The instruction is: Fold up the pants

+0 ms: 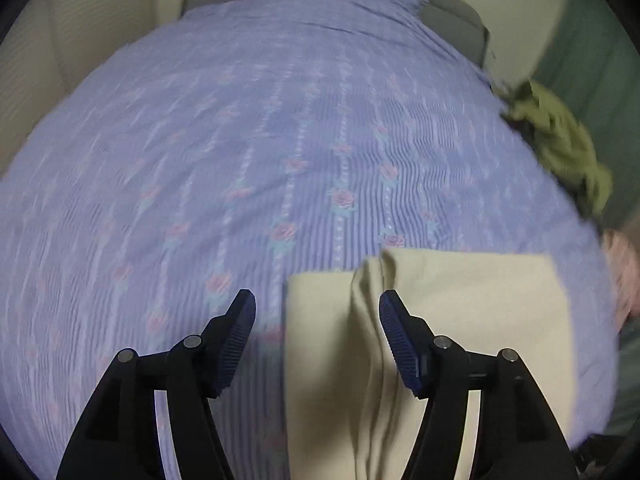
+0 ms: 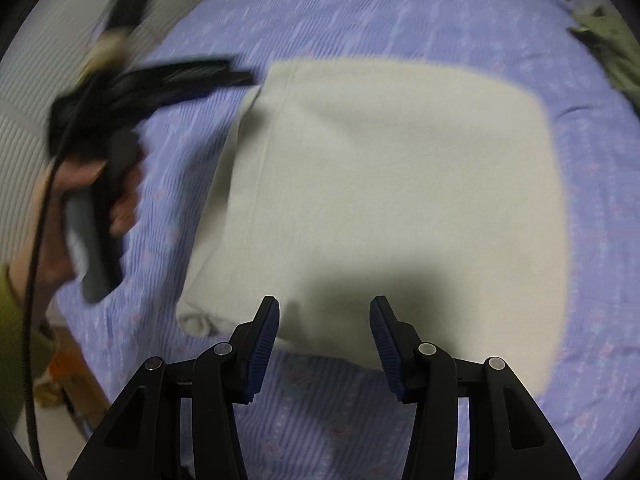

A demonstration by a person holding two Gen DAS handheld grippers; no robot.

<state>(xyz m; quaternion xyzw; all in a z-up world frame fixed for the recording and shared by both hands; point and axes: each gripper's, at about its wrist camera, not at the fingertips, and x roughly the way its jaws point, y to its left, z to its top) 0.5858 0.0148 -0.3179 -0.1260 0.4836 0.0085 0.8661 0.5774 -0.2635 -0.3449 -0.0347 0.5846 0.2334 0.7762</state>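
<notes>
Pants (image 2: 380, 200), cream-coloured, lie folded into a thick rectangular pad on the bed (image 2: 400, 20), which is covered by a lilac bedspread with small rose motifs. The right wrist view shows the whole pad from above: its layered fold edges run along the left side, with a rolled corner at the lower left, and a dark shadow falls across its near edge. In this view the right gripper (image 2: 325, 312) hangs over that near edge with its jaws spread apart and nothing between them. The same view catches the left gripper (image 2: 240, 74) from outside, blurred, with its black body held by the left hand (image 2: 100, 200) above the bedspread just beside the pad's upper left corner; a dark cable trails down from it.

The left wrist view shows only one end of the pants (image 1: 460, 300), seen low and edge-on, with the stacked fold layers visible. The left gripper (image 1: 316, 306) has its jaws wide apart and empty, one finger over the bedspread and the other over the cloth. This view alone reaches the far end of the bed, where a grey headboard (image 1: 452, 16) stands. An olive-green garment (image 1: 568, 144) is bunched at the bed's right edge.
</notes>
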